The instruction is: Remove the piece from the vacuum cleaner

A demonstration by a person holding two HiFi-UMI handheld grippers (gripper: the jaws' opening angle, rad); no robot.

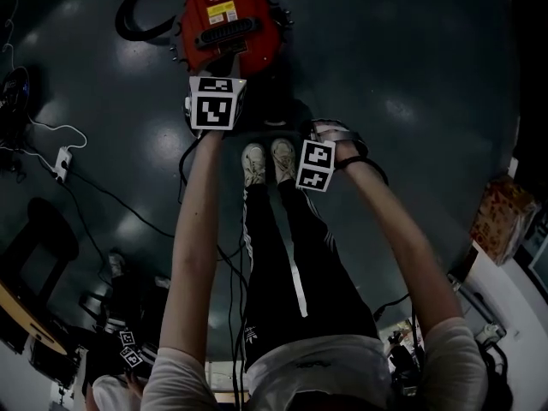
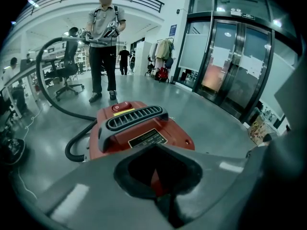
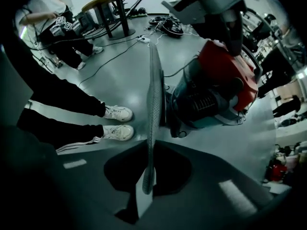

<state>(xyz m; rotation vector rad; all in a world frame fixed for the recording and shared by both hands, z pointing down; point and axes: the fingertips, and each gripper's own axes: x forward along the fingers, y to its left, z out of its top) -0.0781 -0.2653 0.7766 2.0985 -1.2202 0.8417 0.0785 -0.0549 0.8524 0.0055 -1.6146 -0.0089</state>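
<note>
Head view, top middle: red vacuum cleaner (image 1: 229, 24) on a dark shiny floor (image 1: 411, 58), black hose (image 1: 137, 20) curling off to the upper left. Just below it, left gripper (image 1: 212, 103) with its square-marker cube, close against the lower edge of the red body. Lower right of that, right gripper (image 1: 315, 165), next to two white shoes (image 1: 269, 161) in the middle of the frame. Bare arms reaching up from the bottom to both grippers

Left gripper view: tongs pressed together with nothing in them, pointing at the red top of the vacuum cleaner, with its black handle (image 2: 134, 119) and red switch (image 2: 121, 107). Far back at upper left, a person (image 2: 104, 42) standing. Glass doors (image 2: 240, 66) at right

Right gripper view: tongs pinching a thin flat grey piece (image 3: 153, 104), seen edge-on, running from the lower middle straight up the frame. Vacuum cleaner at middle right, just beside the piece; cannot tell if touching. White shoes and black trousers (image 3: 57, 99) at left
</note>
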